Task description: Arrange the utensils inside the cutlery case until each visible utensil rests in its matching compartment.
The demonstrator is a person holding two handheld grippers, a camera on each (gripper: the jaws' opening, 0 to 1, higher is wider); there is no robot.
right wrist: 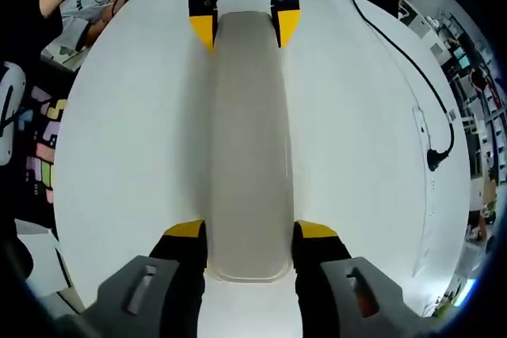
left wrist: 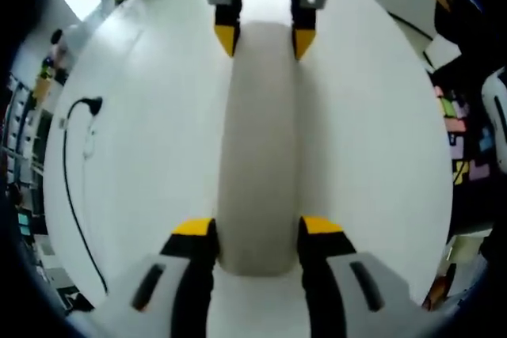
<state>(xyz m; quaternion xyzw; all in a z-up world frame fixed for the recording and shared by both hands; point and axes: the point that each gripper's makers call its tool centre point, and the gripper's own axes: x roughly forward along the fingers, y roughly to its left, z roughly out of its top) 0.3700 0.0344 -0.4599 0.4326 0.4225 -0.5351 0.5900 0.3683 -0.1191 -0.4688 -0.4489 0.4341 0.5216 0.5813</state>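
Both grippers, left (left wrist: 259, 231) and right (right wrist: 250, 235), clamp opposite ends of long beige plastic cutlery case (right wrist: 247, 140) | probably still closed | next: open it

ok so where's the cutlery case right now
The cutlery case lies closed on the white table, held at both ends: the right gripper grips the near end in its view, and the left gripper grips the far end.

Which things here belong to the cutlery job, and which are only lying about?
Job:
- closed cutlery case
- left gripper, at one end
- right gripper, at the other end

Lying about:
- black cable
- white table
- coloured blocks
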